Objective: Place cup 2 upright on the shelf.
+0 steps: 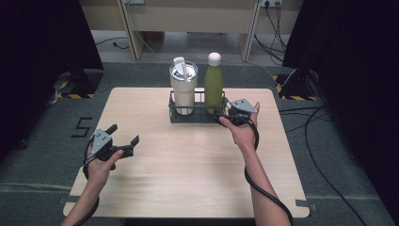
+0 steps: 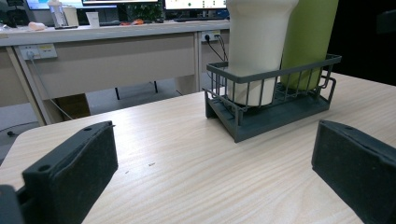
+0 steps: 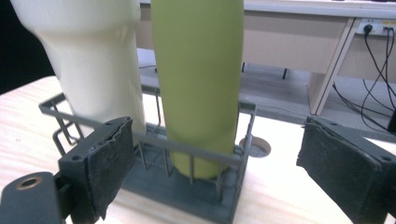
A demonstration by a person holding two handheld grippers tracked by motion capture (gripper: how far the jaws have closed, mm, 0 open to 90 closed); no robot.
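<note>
Jaws of right gripper (image 1: 225,114) spread wide and empty, straddling green bottle (image 3: 198,84) upright in wire rack (image 3: 154,142) just ahead beside cream tumbler (image 3: 88,60), likely for grasping; left gripper (image 1: 123,136) equally agape, holding nothing, well back.

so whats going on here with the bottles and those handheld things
A person holds a pair of tongs in each hand at a wooden table. The right tongs are open and up against the right end of a dark wire rack, lined up on the green bottle that stands in it beside a cream tumbler. The left tongs are open too, over bare table well short of the rack. Nothing is gripped yet.
</note>
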